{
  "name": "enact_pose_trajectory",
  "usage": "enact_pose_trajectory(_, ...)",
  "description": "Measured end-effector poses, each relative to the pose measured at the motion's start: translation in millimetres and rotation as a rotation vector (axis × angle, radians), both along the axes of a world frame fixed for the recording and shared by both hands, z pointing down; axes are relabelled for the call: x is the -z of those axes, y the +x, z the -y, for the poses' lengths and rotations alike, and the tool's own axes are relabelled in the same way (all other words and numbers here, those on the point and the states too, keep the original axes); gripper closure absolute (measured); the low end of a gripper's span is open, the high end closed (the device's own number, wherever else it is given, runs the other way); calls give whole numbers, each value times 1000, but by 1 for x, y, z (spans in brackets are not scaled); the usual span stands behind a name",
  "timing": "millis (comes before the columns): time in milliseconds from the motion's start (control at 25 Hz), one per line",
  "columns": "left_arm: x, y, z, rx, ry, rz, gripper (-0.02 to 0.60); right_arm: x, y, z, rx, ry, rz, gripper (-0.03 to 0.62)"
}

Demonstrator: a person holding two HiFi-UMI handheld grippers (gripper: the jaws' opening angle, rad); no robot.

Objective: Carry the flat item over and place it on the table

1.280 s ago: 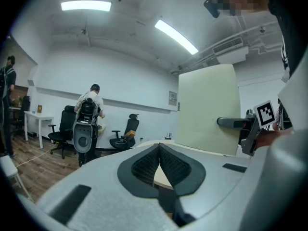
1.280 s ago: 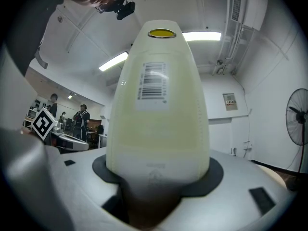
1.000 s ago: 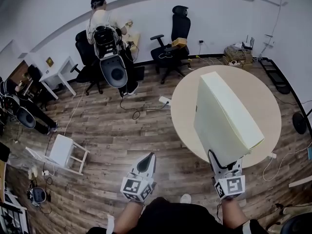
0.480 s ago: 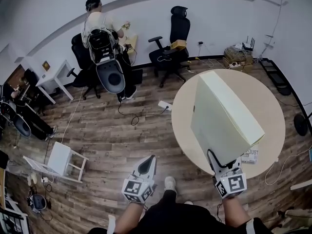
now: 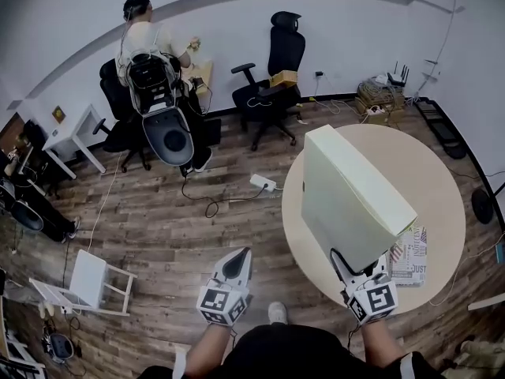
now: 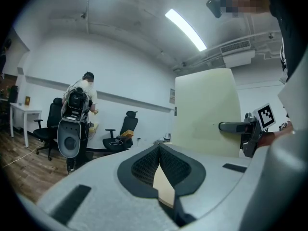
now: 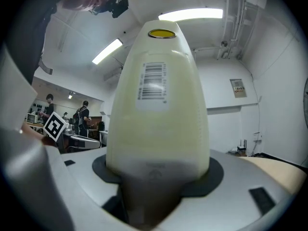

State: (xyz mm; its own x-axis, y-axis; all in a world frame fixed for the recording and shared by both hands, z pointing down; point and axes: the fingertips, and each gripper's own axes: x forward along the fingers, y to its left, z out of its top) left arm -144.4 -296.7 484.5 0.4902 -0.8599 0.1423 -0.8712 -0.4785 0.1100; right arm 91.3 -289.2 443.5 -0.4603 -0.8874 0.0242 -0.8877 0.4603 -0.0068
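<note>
Head view: my right gripper, at the lower right of the frame, is clamped on the near short edge of the flat item. The item is a thick cream slab that stands tilted up and away from me. It hangs above the round table and is not yet set down. A printed sheet lies on the table at the slab's right. My left gripper, lower centre, is over the wood floor.

Left gripper view: my pads meet at the tips and hold nothing. The slab stands at the right of the frame, well apart from them.

Right gripper view: my jaws stand wide, pressed on both faces of the slab's lower edge. A barcode label shows on the narrow side.

Assessment: one edge grip carries the slab without visible sag, so I judge it stiff and light. The faces look smooth, so it could slip or swing. The mid-edge hold seems sound, and the free left gripper could steady the far end.
</note>
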Motion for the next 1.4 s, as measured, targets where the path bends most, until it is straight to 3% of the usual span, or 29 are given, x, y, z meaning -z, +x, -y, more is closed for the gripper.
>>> enact_pose_trajectory(360,-16,-14,58,-55,-26,3,578,-45,-19,56,13,-162,91,298)
enact_pose_trajectory(520,-27,-12,66,-56,-65,8,578,-68,-18,70,73,-286,243,298)
enact_pose_trajectory(800,-44,8,77,-45,-118,-1,578,-124,-7,89,281,-597,548,299)
enact_pose_trajectory(1120,-54,35,79,-31,-146,-10,578,-185,16,103,413,-826,835,298)
enact_pose_trajectory(1400,-62,51,76,-25,-176,2,578,-257,48,113,348,-1039,978,298)
